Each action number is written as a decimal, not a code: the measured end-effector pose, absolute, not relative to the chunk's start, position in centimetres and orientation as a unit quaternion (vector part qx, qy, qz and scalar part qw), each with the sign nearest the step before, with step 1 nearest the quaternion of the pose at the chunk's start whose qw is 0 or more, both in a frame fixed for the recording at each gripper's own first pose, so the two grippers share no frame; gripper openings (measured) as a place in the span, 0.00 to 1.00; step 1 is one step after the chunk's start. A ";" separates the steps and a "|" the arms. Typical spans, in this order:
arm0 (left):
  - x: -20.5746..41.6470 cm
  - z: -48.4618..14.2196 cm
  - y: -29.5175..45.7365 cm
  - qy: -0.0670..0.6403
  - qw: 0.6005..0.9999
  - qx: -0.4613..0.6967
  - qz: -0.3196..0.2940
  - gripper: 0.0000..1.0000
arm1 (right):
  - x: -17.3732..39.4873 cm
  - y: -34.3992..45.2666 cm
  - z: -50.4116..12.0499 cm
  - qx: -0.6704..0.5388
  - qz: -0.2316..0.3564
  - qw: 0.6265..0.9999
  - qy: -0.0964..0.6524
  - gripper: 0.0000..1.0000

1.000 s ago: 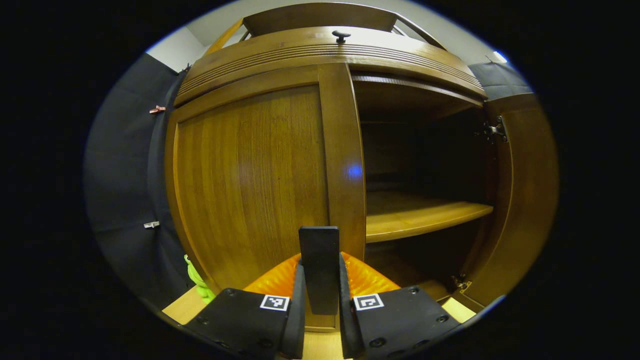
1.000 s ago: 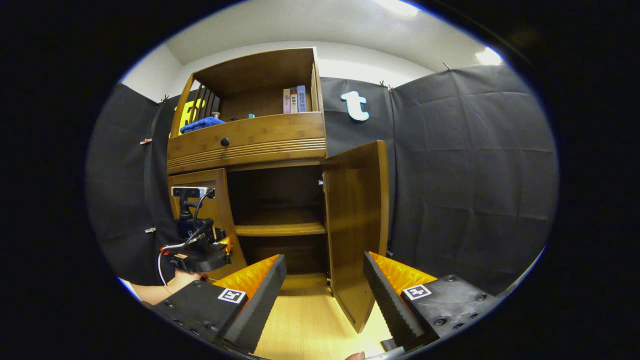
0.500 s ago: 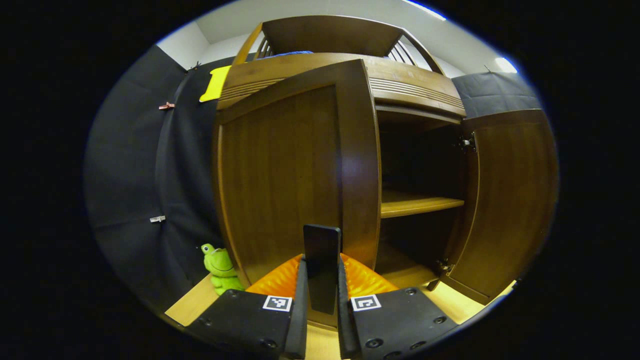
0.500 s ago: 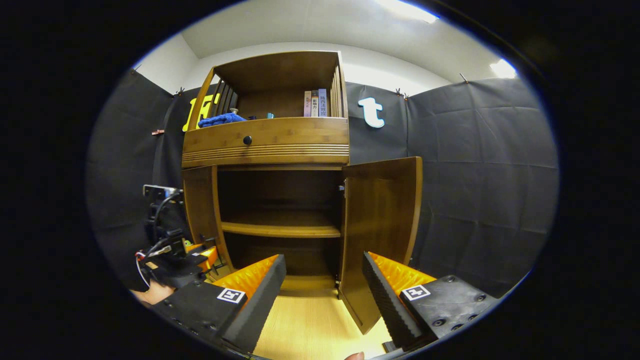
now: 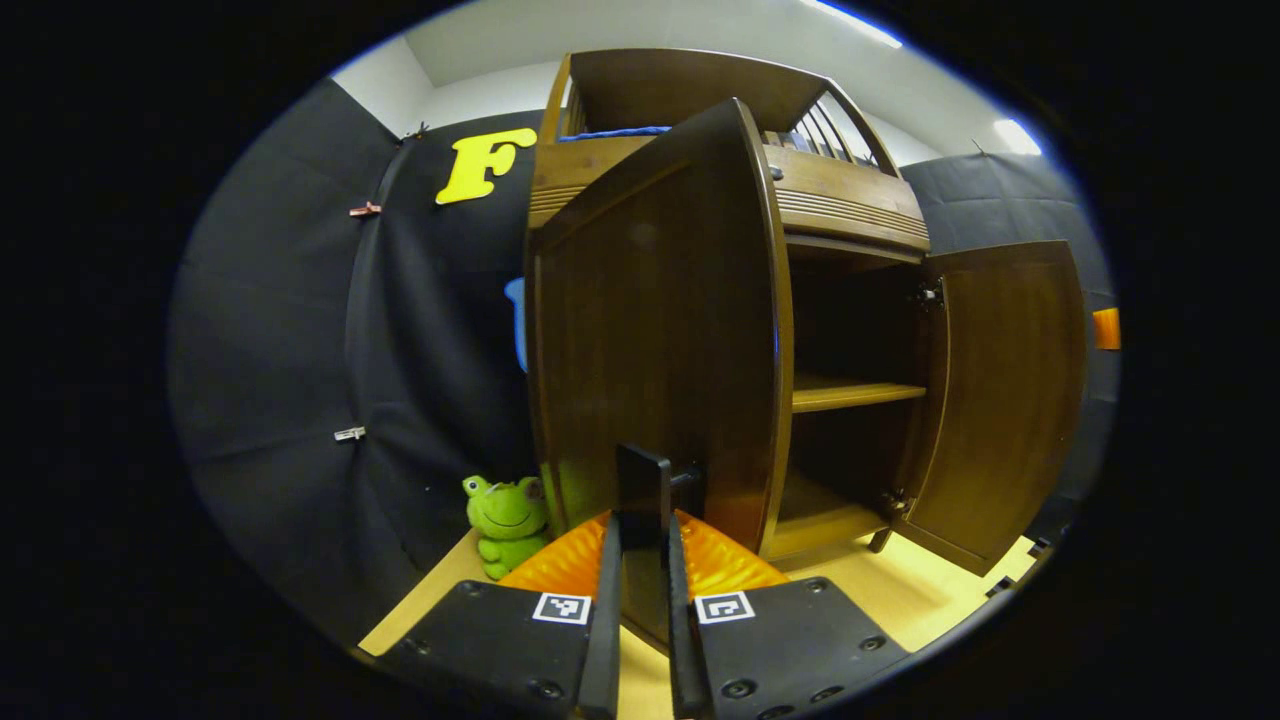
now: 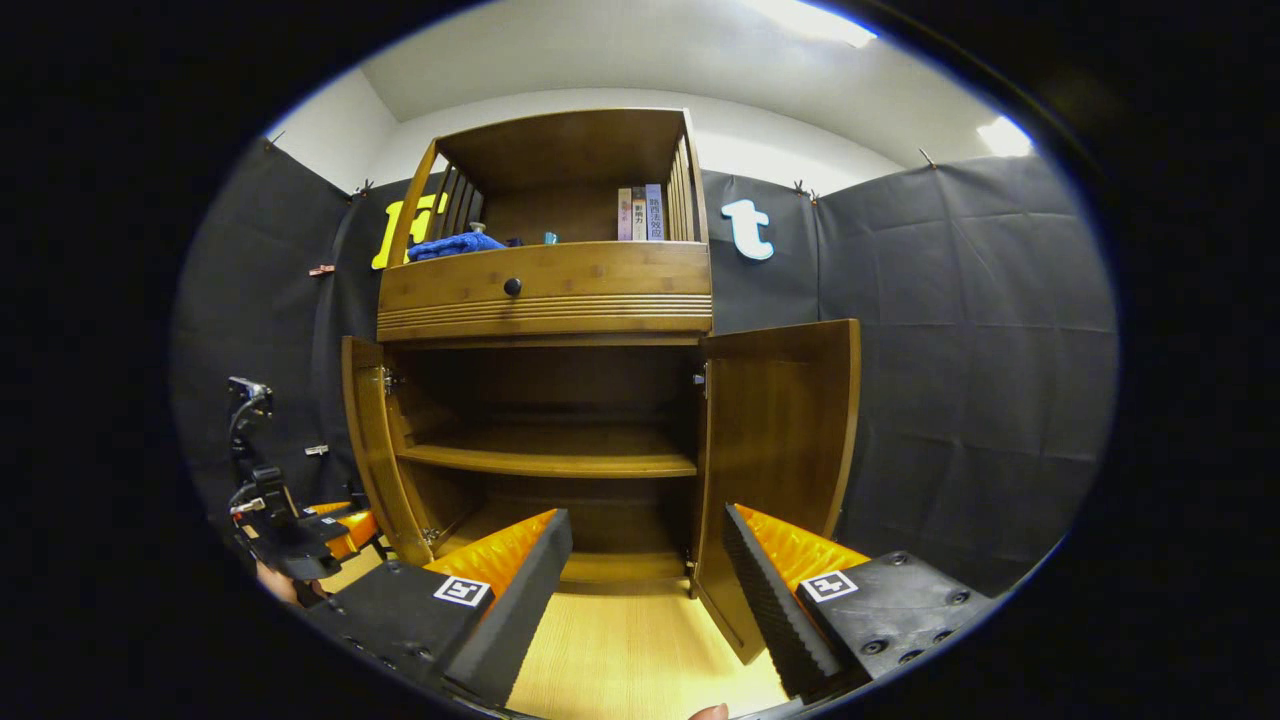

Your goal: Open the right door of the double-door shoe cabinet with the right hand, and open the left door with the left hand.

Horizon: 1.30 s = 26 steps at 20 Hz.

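We judge the stiff, hinged left door [image 5: 660, 340] best held by its handle [image 5: 645, 500], pinched by our left claw [image 5: 640, 560]; right claw [image 6: 645, 570] spread.

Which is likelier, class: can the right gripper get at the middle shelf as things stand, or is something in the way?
Probably yes. Both doors, left and right, stand open, and the right gripper, open and empty, faces the shelf with bare floor between.

In the right gripper view, both doors stand wide; cabinet opening [image 6: 545, 420] at twelve o'clock lies unobstructed, only the shelf [image 6: 550, 462] crossing it.
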State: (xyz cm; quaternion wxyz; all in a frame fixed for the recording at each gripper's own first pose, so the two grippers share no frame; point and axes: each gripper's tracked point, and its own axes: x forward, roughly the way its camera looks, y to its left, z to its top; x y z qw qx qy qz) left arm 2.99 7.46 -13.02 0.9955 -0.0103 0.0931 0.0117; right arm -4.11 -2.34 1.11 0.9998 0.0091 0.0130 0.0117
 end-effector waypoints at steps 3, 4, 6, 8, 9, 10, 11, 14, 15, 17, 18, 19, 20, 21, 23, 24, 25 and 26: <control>1.9 -13.1 9.5 0.095 0.995 -0.013 0.020 0.20 | -4.3 -2.1 1.0 0.014 0.011 1.000 0.013 0.98; 1.6 -13.2 10.1 0.096 0.995 -0.012 0.022 0.20 | -4.3 -2.2 1.1 0.015 0.009 1.000 0.014 0.97; 1.2 -13.2 11.5 0.096 0.995 -0.006 0.026 0.18 | -4.4 -2.4 0.9 0.020 0.005 1.000 0.017 1.00; 0.6 -13.1 13.1 0.092 0.995 0.000 0.031 0.16 | -4.4 -2.5 0.8 0.022 0.002 1.000 0.019 0.96; 0.3 -13.0 13.8 0.089 0.995 0.003 0.034 0.14 | -4.4 -2.6 0.7 0.021 0.000 1.000 0.019 0.96; 0.1 -13.1 14.6 0.086 0.996 0.006 0.039 0.15 | -4.4 -2.6 0.7 0.021 -0.001 1.000 0.019 1.00; 0.0 -13.2 15.5 0.085 0.995 0.009 0.044 0.15 | -4.4 -2.7 0.7 0.021 0.000 1.000 0.019 1.00; -0.5 -13.5 18.0 0.083 0.995 0.005 0.054 0.10 | -4.4 -2.3 0.4 0.016 0.003 1.000 0.022 0.93; -0.5 -13.5 18.4 0.083 0.995 -0.003 0.047 0.09 | -4.4 -2.2 0.4 0.015 0.004 1.000 0.022 0.94; -0.6 -13.6 19.0 0.083 0.996 -0.003 0.037 0.04 | -4.4 -2.1 0.3 0.015 0.005 1.000 0.022 0.96; -0.8 -13.7 19.0 0.085 0.996 -0.001 0.029 0.15 | -4.4 -2.0 0.1 0.015 0.007 1.000 0.024 0.97; -1.1 -13.6 19.0 0.087 0.996 0.001 0.025 0.15 | -4.3 -1.8 0.1 0.015 0.008 1.000 0.025 0.97; -0.9 -13.9 19.1 0.090 0.996 0.003 0.024 0.15 | -4.2 -1.8 0.0 0.014 0.010 1.000 0.026 0.97; -1.0 -13.8 19.2 0.091 0.996 0.005 0.025 0.15 | -4.2 -1.7 0.0 0.013 0.010 1.000 0.026 0.97; -1.4 -13.6 19.3 0.088 0.996 -0.004 0.029 0.15 | -4.2 -1.8 0.0 0.013 0.011 1.000 0.025 0.97; -1.7 -13.6 19.2 0.087 0.996 -0.009 0.031 0.14 | -4.1 -1.9 0.0 0.012 0.010 1.000 0.025 0.97; -2.1 -13.4 19.3 0.084 0.996 -0.008 0.035 0.15 | -4.1 -1.9 0.0 0.013 0.009 1.000 0.024 0.97; -2.6 -13.1 19.5 0.084 0.996 -0.001 0.040 0.15 | -4.0 -2.0 0.0 0.012 0.008 1.000 0.024 1.00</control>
